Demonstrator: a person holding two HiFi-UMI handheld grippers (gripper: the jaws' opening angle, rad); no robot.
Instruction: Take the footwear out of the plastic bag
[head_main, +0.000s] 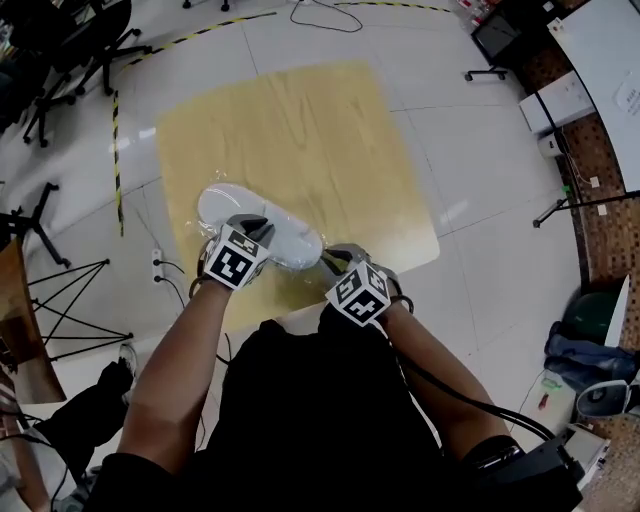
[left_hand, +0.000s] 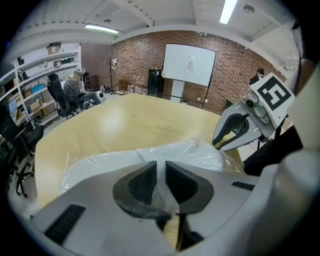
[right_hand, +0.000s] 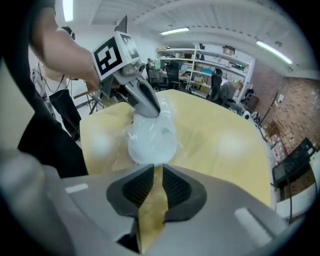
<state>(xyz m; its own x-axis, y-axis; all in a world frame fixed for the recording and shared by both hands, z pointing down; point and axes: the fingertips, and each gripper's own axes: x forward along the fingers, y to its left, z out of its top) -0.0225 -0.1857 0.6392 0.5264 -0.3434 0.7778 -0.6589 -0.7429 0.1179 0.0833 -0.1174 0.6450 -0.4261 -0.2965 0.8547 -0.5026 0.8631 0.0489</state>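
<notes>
A pale wooden table (head_main: 300, 130) is standing on a tiled floor (head_main: 480, 150). A person (head_main: 300, 420) in dark clothing is leaning over the table's near edge, and both bare forearms are reaching toward the tabletop.

A clear plastic bag (left_hand: 200, 152) is lying on the table close to that near edge, toward the table's left side as the head view shows it. A white shoe (head_main: 225, 205) is lying flat on the tabletop, fully inside the bag.

The left gripper (left_hand: 161, 181) is pointing steeply down at the table over the end of the shoe nearer the table's edge. Its jaws are standing close together and are pinching a fold of the bag's film between the pads.

The right gripper (right_hand: 156, 186) is hanging over the table's near edge, just beside the bag's nearer end. Its jaws are standing slightly apart, and only bare tabletop is showing through the narrow gap, so it is holding nothing.

A marker cube (head_main: 236, 262) is riding on the back of each gripper, above the table's near edge.
</notes>
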